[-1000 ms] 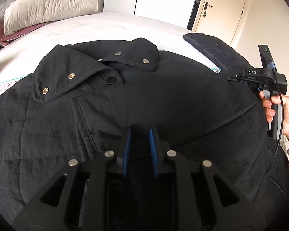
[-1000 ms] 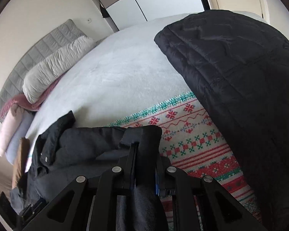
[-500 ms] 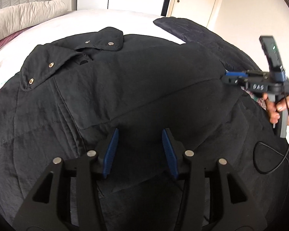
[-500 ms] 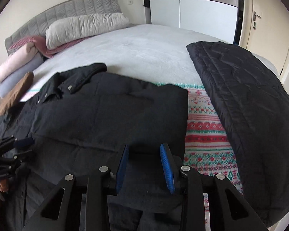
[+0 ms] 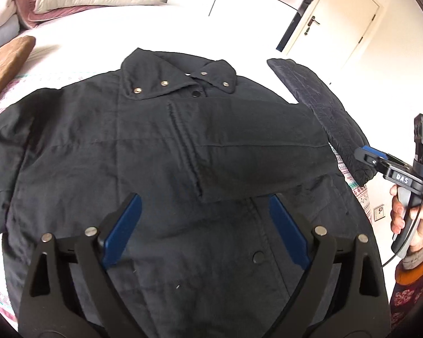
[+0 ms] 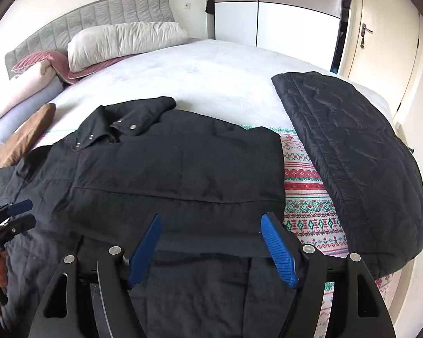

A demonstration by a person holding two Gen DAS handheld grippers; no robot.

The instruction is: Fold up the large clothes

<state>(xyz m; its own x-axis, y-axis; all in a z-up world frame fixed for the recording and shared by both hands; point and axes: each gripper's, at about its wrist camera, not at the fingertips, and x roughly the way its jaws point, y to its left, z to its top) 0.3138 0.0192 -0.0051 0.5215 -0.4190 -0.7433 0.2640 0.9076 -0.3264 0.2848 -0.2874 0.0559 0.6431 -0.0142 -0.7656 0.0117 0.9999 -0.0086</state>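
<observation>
A large black jacket point(image 5: 155, 146) with a snap-button collar point(image 5: 180, 81) lies flat on the bed, front up. Its right sleeve point(image 5: 256, 152) is folded across the chest. My left gripper point(image 5: 206, 200) is open and empty above the jacket's lower front. My right gripper point(image 6: 211, 219) is open and empty above the folded sleeve and right side of the jacket point(image 6: 166, 169). The right gripper also shows at the right edge of the left wrist view point(image 5: 366, 155). The left gripper shows at the left edge of the right wrist view point(image 6: 17, 211).
A black quilted garment point(image 6: 352, 152) lies on the bed to the right, over a patterned blanket point(image 6: 304, 180). Pillows point(image 6: 121, 42) and folded bedding lie by the grey headboard. A brown cushion point(image 6: 25, 135) sits at the left. A door and wardrobe stand behind.
Both grippers have opened, let go of the sleeve and pulled back and up from the jacket. The sleeve now lies folded across the chest.
</observation>
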